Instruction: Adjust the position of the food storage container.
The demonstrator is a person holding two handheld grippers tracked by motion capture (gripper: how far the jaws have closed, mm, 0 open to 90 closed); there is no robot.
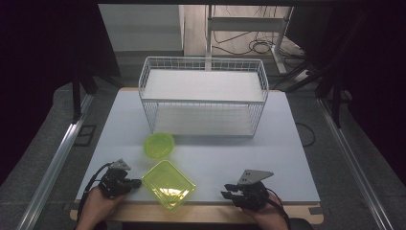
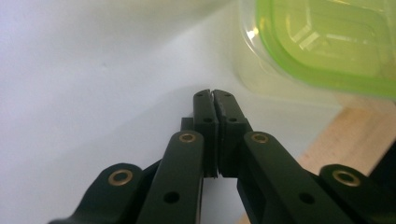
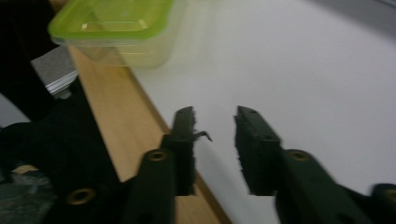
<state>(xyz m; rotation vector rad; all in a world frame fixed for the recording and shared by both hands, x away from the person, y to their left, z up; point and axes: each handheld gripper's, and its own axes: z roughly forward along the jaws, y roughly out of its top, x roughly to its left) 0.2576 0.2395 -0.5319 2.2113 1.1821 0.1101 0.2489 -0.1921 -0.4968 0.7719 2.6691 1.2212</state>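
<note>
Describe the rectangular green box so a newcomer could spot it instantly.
Start at the white wire rack at the table's far side and come toward the near edge. The rectangular green box sits there, by the left tongs. Unlike the round green bowl behind it, it is larger, four-cornered and turned diagonally.

White two-tier wire rack (image 1: 203, 96) at the far middle of the white surface (image 1: 287, 158). Round green plastic bowl (image 1: 159, 144) just before the rack's left end. Rectangular green-lidded clear plastic container (image 1: 168, 184) behind the near edge, left of centre, near the bowl.
</note>
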